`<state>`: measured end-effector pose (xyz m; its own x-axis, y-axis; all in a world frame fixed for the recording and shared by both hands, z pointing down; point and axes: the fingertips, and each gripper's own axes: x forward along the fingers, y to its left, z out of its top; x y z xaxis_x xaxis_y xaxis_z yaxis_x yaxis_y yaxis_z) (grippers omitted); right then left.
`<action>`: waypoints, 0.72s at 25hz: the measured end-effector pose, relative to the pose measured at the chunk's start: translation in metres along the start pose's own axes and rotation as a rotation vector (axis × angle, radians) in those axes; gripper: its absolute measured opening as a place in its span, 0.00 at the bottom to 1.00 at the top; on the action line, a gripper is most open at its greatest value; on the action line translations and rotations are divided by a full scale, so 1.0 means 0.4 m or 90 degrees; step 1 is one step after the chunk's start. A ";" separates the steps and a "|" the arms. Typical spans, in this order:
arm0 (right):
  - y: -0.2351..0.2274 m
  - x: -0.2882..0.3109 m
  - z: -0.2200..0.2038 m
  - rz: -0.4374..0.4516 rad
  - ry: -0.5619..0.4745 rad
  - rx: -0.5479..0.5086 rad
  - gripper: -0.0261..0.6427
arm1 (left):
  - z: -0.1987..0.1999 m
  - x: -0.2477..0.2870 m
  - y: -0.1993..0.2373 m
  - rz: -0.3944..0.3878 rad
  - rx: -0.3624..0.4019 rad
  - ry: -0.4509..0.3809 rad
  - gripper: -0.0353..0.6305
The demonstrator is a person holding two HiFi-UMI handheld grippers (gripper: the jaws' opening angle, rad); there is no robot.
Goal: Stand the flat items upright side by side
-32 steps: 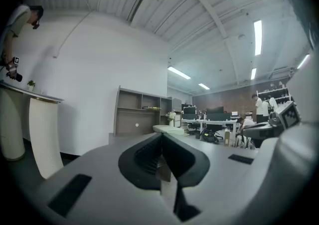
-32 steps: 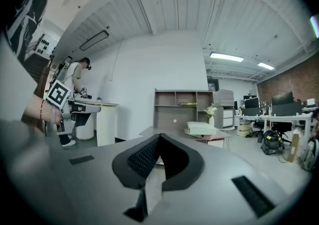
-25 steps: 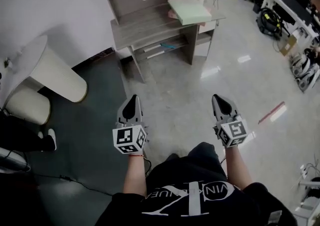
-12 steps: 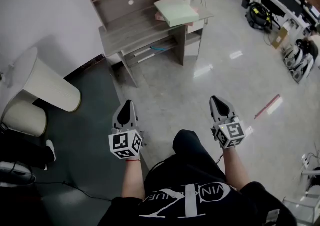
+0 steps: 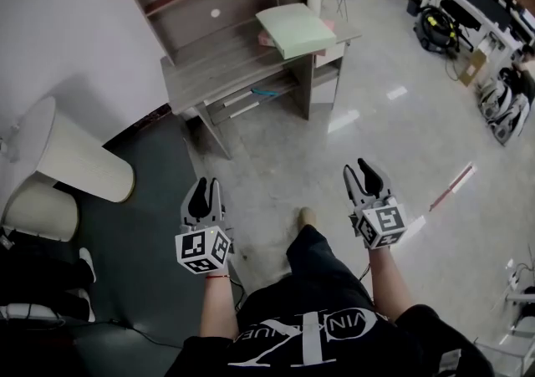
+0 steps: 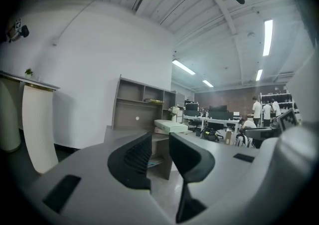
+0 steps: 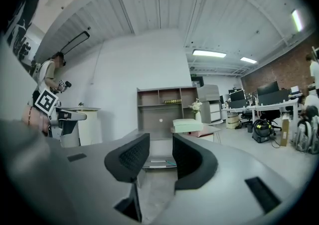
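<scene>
Nothing of the task is done yet. The green flat item point(image 5: 294, 30) is lying flat on the right end of the bench point(image 5: 209, 66), and under it a pink item point(image 5: 266, 38) is seen only at the edge. Neither one is stood upright.

The left gripper point(image 5: 206, 191) and the right gripper point(image 5: 358, 171) are held over the floor point(image 5: 276, 158), well apart from the bench and pointed toward it. The fingers point(image 6: 132, 156) of both have just been opening. They are now released, with a narrow gap and nothing between them.

The approach, the grasping and the standing side by side are all judged to be left.

The green item has its broad face turned up. Its long axis seems to run across the bench, from the back edge toward the front, but from so far this cannot be told surely.
</scene>
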<state>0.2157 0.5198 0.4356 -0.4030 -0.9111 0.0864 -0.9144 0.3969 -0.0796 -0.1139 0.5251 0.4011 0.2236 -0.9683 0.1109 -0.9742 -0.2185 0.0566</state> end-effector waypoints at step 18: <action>-0.308 0.424 -0.005 -0.003 0.053 0.037 0.26 | 0.044 0.566 0.014 -0.007 -0.032 0.030 0.19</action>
<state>0.2600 0.3167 0.4622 -0.4026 -0.8998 0.1682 -0.9135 0.3834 -0.1358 -0.0692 0.3027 0.4091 0.2366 -0.9588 0.1569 -0.9692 -0.2216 0.1077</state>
